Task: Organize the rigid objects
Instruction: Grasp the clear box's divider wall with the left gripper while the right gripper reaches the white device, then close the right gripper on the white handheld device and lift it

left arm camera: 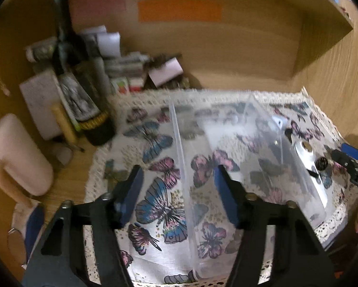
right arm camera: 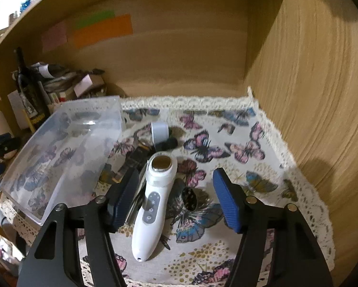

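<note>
While both claws hang over the butterfly-print cloth [right arm camera: 226,129]:
Left gripper [left arm camera: 176,191]: ribbed blue pads apart, straddling the near rim of the clear plastic box [left arm camera: 226,143], not pressing it.
Right gripper [right arm camera: 176,196]: half-open, empty; glossy white handheld device [right arm camera: 152,203] lies between its pads, centre frame.
Box: left of device.

light: dim, warm | blur: left view smeared | edges: fisheye bending, dark corners | shadows: right wall
</note>
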Tool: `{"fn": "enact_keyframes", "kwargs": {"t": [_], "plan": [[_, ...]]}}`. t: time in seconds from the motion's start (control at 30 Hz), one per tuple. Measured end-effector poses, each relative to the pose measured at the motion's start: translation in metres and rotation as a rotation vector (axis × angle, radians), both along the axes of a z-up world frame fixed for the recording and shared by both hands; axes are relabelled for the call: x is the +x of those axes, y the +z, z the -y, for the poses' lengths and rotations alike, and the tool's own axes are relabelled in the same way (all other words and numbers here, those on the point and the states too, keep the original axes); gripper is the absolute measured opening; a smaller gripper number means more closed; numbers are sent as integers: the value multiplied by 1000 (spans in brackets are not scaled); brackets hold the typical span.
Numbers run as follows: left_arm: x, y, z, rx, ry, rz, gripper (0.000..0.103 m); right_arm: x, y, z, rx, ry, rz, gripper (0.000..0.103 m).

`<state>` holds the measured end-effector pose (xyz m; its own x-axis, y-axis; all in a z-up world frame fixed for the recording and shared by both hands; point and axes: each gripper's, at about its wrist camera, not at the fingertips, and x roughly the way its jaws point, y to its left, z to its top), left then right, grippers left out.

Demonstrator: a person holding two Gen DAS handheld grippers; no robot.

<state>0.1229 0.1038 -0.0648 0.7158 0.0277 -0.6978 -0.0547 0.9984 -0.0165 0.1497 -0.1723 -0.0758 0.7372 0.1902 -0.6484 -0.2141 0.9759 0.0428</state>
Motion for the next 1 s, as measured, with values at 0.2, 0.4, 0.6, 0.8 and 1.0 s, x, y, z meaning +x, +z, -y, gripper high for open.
{"fn": "enact_keyframes", "kwargs": {"t": [0.2, 0.4, 0.6, 0.8, 1.0], "plan": [[16, -20, 0, -35, -44, -121, 33, 15, -14, -5, 13, 3, -89, 61], [22, -30, 3, -43, -68, -158, 24, 33, -26, -12, -13, 8, -158, 60], [23, -30, 3, -33, -69, -149, 14, 44, -24, -21, -43, 34, -174, 52], [25, -31, 1, -41, -70, -146, 13, 59, -37, -34, -76, 70, -231, 44], [26, -31, 2, -38, -73, -138, 13, 75, -46, -25, -35, 56, -295, 39]]}}
